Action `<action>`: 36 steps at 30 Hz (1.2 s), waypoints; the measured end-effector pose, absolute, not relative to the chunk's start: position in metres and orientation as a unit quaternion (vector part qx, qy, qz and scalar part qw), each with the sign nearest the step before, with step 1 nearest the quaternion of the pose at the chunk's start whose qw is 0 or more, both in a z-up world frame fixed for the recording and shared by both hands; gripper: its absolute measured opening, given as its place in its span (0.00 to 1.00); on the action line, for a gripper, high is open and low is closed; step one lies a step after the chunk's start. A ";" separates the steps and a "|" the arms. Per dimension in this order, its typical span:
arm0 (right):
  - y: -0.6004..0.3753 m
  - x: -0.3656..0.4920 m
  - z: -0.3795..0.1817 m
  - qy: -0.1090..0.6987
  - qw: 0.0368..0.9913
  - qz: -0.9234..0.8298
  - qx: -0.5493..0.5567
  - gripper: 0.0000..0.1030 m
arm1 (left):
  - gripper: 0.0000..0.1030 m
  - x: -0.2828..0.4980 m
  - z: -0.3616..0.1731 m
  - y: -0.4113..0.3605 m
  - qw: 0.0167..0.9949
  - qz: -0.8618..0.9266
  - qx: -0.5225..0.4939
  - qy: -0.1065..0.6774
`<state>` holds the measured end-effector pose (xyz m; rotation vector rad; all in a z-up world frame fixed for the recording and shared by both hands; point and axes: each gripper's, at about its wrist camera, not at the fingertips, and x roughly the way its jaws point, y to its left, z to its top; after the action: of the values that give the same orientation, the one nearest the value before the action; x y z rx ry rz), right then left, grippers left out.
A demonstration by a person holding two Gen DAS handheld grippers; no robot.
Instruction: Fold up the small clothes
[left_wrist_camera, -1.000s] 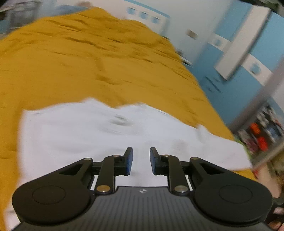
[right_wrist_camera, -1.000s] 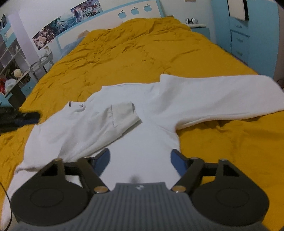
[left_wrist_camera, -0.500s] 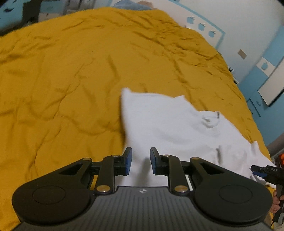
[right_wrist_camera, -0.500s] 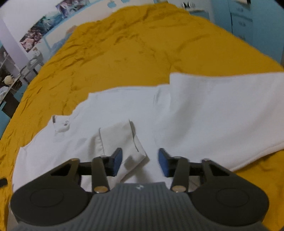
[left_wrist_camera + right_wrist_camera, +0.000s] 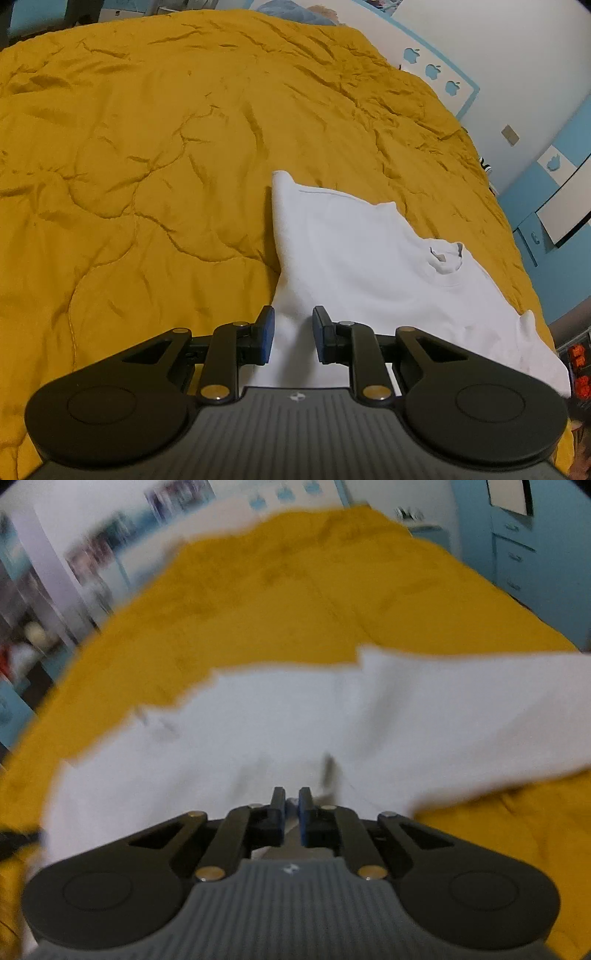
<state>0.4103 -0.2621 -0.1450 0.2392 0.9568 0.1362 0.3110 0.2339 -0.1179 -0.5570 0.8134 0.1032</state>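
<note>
Across the lower half of both wrist views lies a white long-sleeved top [image 5: 354, 266], spread flat on a bed covered by a creased mustard-yellow quilt [image 5: 140, 155]. Seen from the left gripper [image 5: 290, 339], the garment runs from just under the fingers up and to the right of the frame, its collar [image 5: 445, 258] toward the right middle and one folded corner pointing up at centre. The left gripper's fingers stand narrowly apart with nothing between them, hovering over the garment's near edge, right at the line where white cloth meets quilt.

From the right gripper [image 5: 291, 812] the picture is badly blurred. Its fingers are almost together, with what looks like a thin fold of the white fabric pinched in the slot, though the blur leaves that short of certain. One sleeve [image 5: 480, 709] stretches away to the right edge of the frame, its long axis lying crosswise to the fingers, while the body of the top fills the left and centre.

The right gripper is the one engaged with the cloth, so the fold probably turns on it drawing that pinched part across the body, with the left gripper close enough to pin or catch the near edge.
</note>
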 end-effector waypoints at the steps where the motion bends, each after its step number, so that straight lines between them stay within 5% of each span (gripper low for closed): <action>1: -0.267 0.408 -0.151 0.471 0.871 0.061 0.126 0.02 | 0.23 0.310 -0.117 0.235 0.879 0.052 -0.269 0.390; 6: -0.279 0.396 -0.145 0.460 0.876 0.047 0.137 0.02 | 0.23 0.302 -0.112 0.244 0.879 0.060 -0.278 0.383; 10: -0.285 0.408 -0.137 0.440 0.882 0.062 0.159 0.22 | 0.23 0.304 -0.110 0.250 0.877 0.063 -0.292 0.376; 25: -0.289 0.476 -0.174 0.441 0.866 0.069 0.223 0.28 | 0.32 0.386 -0.136 0.292 0.847 0.039 -0.390 0.360; 26: -0.289 0.476 -0.175 0.441 0.867 0.070 0.223 0.27 | 0.32 0.392 -0.140 0.291 0.846 0.043 -0.390 0.362; 28: -0.288 0.478 -0.175 0.440 0.866 0.075 0.225 0.08 | 0.31 0.404 -0.147 0.290 0.846 0.042 -0.390 0.361; 30: -0.288 0.476 -0.170 0.437 0.869 0.080 0.219 0.00 | 0.04 0.411 -0.149 0.289 0.849 0.037 -0.384 0.360; 36: -0.290 0.465 -0.142 0.379 0.897 0.088 0.209 0.00 | 0.03 0.398 -0.121 0.295 0.889 0.048 -0.340 0.304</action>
<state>0.4649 -0.2901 -0.1423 0.4327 0.7853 0.1831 0.3978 0.2947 -0.1207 -0.7075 0.6312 0.0998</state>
